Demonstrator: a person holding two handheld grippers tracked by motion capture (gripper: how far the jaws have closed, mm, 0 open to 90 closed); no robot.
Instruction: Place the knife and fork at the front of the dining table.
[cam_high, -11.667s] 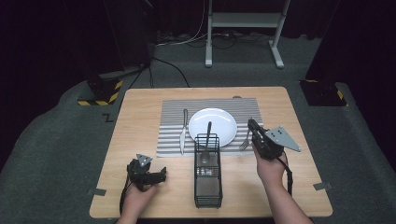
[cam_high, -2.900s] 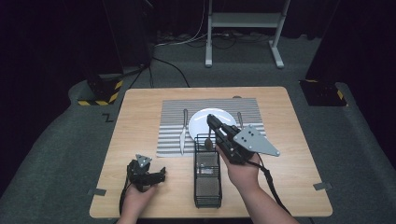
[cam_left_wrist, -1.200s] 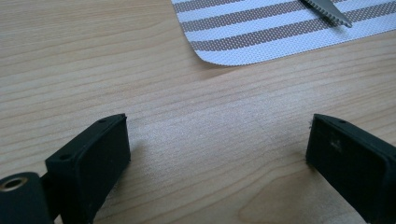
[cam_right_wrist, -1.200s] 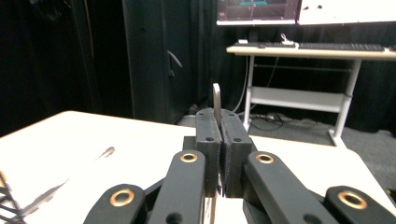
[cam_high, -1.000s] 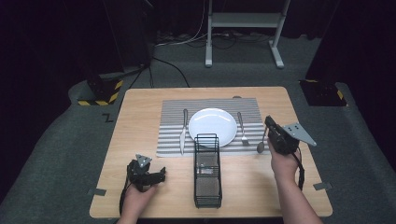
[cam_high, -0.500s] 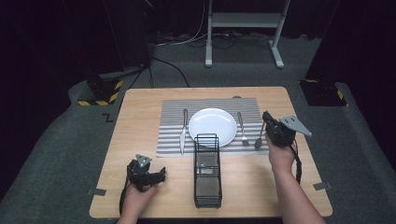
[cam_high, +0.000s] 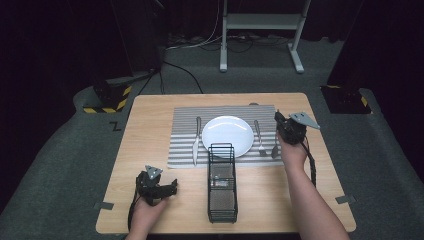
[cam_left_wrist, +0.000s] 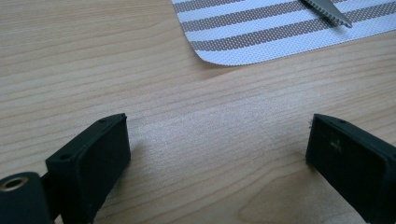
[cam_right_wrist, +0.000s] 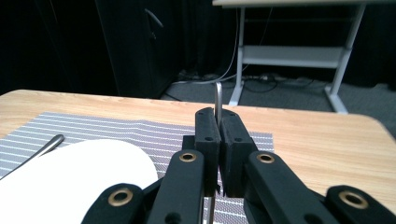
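Since half a second ago my right tongs (cam_high: 280, 121) have edged a little toward the mat's right border, and they are pressed together on a thin metal utensil handle (cam_right_wrist: 218, 103) that stands upright between the jaws in the right gripper view; which utensil it is I cannot tell from there. In the high view a spoon (cam_high: 259, 137) and a fork (cam_high: 275, 148) lie on the striped placemat (cam_high: 182, 135) just right of the white plate (cam_high: 227, 136), with the fork just beside my right hand, and a knife (cam_high: 196, 141) lies left of the plate. My left tongs (cam_left_wrist: 219, 154) rest spread wide on the bare wood near the bench's (cam_high: 150, 120) front left, nothing between them. A black wire caddy (cam_high: 222, 182) stands at the front middle of the pale wooden bench, touching the mat's near edge. Around the bench is grey carpet, a dark room, a white metal stand (cam_high: 260, 22) behind, cables on the floor, and yellow-black striped blocks (cam_high: 107, 100) at the left.
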